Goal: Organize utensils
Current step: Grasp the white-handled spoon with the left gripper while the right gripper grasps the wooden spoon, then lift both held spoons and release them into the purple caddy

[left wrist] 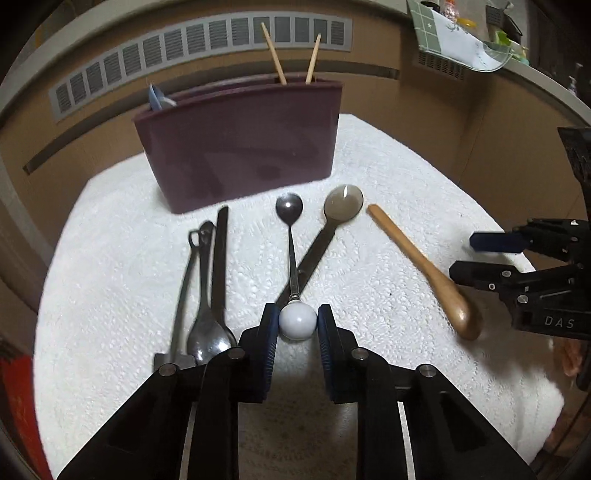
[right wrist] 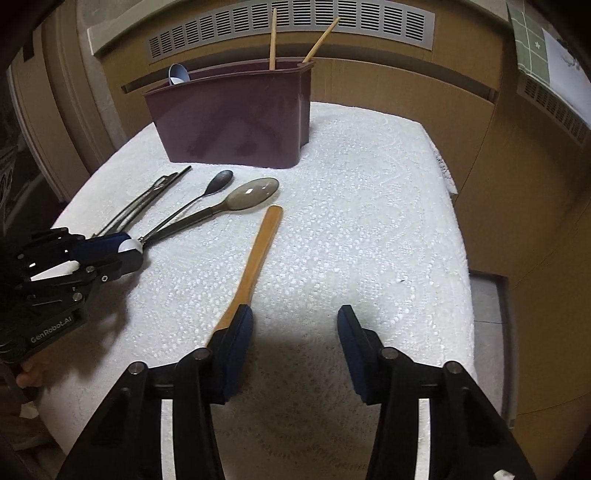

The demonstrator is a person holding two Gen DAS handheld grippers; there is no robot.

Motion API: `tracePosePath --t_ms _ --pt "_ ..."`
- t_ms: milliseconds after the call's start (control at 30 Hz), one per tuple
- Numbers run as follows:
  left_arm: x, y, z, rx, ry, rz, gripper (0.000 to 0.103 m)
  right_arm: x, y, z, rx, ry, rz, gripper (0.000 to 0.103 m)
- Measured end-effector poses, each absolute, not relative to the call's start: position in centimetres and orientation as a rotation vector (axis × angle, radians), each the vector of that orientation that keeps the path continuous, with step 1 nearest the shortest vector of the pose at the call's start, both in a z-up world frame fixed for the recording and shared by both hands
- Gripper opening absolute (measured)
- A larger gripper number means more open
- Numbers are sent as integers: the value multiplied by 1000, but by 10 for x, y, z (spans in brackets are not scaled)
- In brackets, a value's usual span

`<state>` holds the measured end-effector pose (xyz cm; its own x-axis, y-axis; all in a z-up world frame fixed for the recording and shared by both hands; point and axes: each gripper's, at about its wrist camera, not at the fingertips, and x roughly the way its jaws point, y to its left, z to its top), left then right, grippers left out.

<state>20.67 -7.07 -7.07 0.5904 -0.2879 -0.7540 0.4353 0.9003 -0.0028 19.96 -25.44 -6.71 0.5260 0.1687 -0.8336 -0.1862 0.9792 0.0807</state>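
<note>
My left gripper [left wrist: 297, 321] is shut on the white ball end [left wrist: 297, 328] of a small metal spoon [left wrist: 293, 258], which lies on the white cloth pointing at the maroon utensil holder [left wrist: 240, 147]. Beside it lie a grey translucent spoon [left wrist: 343, 205] and a wooden spoon [left wrist: 417, 254]. My right gripper [right wrist: 295, 325] is open over bare cloth. The wooden spoon [right wrist: 258, 251] runs just outside its left finger, and its bowl is hidden behind that finger. Seen from the right wrist, the left gripper [right wrist: 125, 251] holds the ball at the left.
Several metal utensils [left wrist: 207, 288] lie together left of the held spoon. Two chopsticks [left wrist: 275, 55] and a blue-white piece [left wrist: 157, 98] stand in the holder. Behind the table, a wooden wall carries a vent grille [right wrist: 295, 26]. The cloth's right edge [right wrist: 461, 229] drops off.
</note>
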Motion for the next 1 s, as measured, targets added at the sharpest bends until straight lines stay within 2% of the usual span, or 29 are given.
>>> tracePosePath --t_ms 300,367,500,533,567,1000 --pt "208 -49 -31 135 738 -400 23 234 -237 -66 32 1006 260 42" --pt "210 -45 -23 121 720 -395 23 247 -232 -69 29 1023 255 35" --pt "212 -38 -12 101 693 -390 23 262 -220 -77 -5 1054 222 30" --pt "213 -36 -11 93 690 -392 23 262 -216 -77 -40 1048 205 25" --pt "214 -35 -11 90 690 -394 23 261 -213 -76 -65 1045 195 12" --pt "205 -26 11 56 639 -399 23 232 -230 -27 -15 929 223 10"
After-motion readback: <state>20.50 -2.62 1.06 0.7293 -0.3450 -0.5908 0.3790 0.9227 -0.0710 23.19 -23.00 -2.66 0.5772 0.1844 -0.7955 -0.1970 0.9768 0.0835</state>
